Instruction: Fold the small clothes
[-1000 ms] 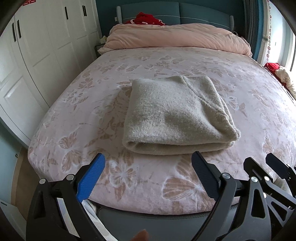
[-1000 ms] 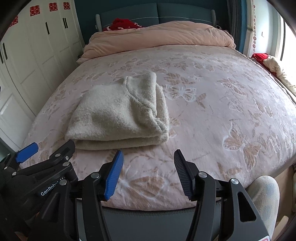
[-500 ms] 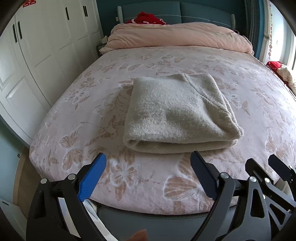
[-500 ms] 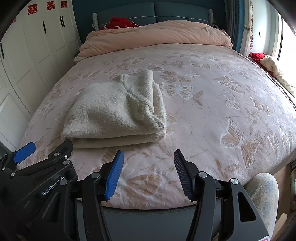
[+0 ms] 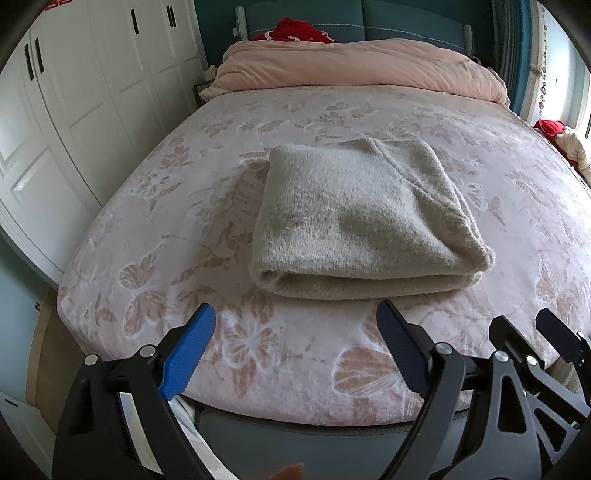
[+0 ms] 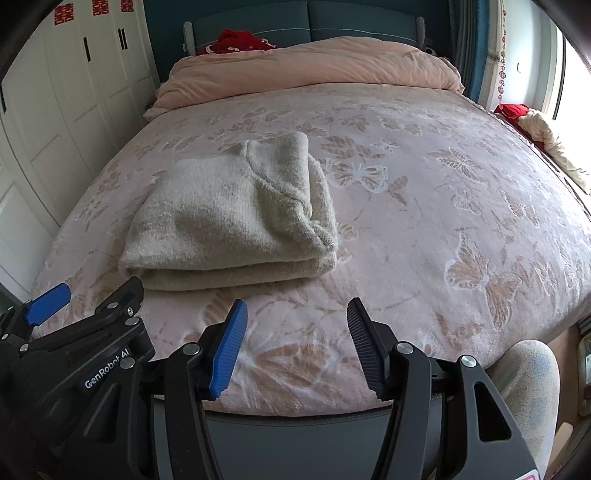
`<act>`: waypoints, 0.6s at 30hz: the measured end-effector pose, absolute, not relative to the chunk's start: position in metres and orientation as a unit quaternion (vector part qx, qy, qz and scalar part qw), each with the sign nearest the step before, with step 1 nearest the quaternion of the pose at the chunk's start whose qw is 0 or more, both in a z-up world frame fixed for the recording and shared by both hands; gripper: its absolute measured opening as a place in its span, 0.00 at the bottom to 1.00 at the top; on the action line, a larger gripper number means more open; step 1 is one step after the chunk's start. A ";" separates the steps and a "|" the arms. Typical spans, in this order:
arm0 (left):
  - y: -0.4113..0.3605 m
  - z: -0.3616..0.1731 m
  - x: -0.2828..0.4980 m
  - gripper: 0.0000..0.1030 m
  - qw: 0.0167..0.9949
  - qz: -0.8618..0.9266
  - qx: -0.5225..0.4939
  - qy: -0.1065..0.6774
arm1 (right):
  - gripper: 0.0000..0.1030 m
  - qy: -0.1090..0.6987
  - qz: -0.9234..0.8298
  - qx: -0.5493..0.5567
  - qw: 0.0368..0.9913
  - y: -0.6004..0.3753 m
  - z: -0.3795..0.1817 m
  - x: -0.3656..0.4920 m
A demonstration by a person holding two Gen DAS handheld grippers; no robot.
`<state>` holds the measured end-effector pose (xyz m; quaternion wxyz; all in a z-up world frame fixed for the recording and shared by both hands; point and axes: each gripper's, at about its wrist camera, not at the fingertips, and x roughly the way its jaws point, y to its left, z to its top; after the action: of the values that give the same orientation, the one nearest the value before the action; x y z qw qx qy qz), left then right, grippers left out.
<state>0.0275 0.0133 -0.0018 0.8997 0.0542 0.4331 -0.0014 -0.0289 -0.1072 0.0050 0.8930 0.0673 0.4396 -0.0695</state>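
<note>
A beige knitted garment lies folded in a thick rectangle on the pink butterfly-patterned bed cover. It also shows in the right wrist view, left of centre. My left gripper is open and empty, held over the bed's near edge just short of the garment. My right gripper is open and empty, near the bed's front edge, to the right of the garment. The left gripper's body shows at the lower left of the right wrist view.
A pink duvet is bunched at the bed's head, with a red item behind it. White wardrobe doors stand along the left. Red and cream cloth lies at the far right. A person's knee is at the lower right.
Both grippers have drawn slightly back and up from the garment; the views have shifted a little. The garment has not moved. Both stay open.
</note>
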 end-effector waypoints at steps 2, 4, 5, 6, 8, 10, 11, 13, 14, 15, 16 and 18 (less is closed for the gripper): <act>0.015 -0.002 0.028 0.84 0.899 -0.002 0.048 0.436 | 0.55 0.440 -0.068 0.067 0.893 -0.106 0.004 -0.029; 0.016 -0.002 0.028 0.84 0.899 0.000 0.050 0.434 | 0.55 0.440 -0.069 0.065 0.893 -0.103 0.004 -0.030; 0.016 -0.002 0.029 0.84 0.899 0.000 0.051 0.434 | 0.55 0.440 -0.069 0.065 0.893 -0.102 0.004 -0.030; 0.016 -0.002 0.029 0.84 0.899 -0.001 0.052 0.435 | 0.55 0.439 -0.069 0.066 0.893 -0.102 0.004 -0.031; 0.016 -0.002 0.029 0.84 0.898 -0.002 0.050 0.437 | 0.55 0.440 -0.069 0.065 0.893 -0.102 0.004 -0.030; 0.017 -0.002 0.030 0.84 0.897 -0.003 0.050 0.438 | 0.55 0.440 -0.070 0.064 0.893 -0.102 0.004 -0.030; 0.016 -0.002 0.030 0.84 0.897 -0.003 0.051 0.438 | 0.55 0.440 -0.069 0.065 0.893 -0.102 0.004 -0.030; 0.015 -0.002 0.029 0.84 0.899 -0.001 0.058 0.435 | 0.55 0.441 -0.070 0.065 0.892 -0.101 0.003 -0.031; 0.014 -0.002 0.029 0.84 0.899 0.001 0.062 0.433 | 0.55 0.442 -0.071 0.065 0.892 -0.100 0.003 -0.031; 0.014 -0.003 0.029 0.84 0.899 0.001 0.063 0.433 | 0.55 0.443 -0.072 0.066 0.891 -0.100 0.002 -0.031; 0.014 -0.003 0.030 0.84 0.899 0.001 0.063 0.434 | 0.55 0.443 -0.073 0.066 0.891 -0.099 0.002 -0.031; 0.014 -0.003 0.030 0.84 0.899 0.002 0.062 0.433 | 0.54 0.443 -0.074 0.065 0.891 -0.099 0.002 -0.031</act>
<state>0.0295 0.0137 -0.0030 0.8991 0.0615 0.4333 0.0021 -0.0307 -0.0987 0.0022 0.8909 0.0652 0.4433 -0.0744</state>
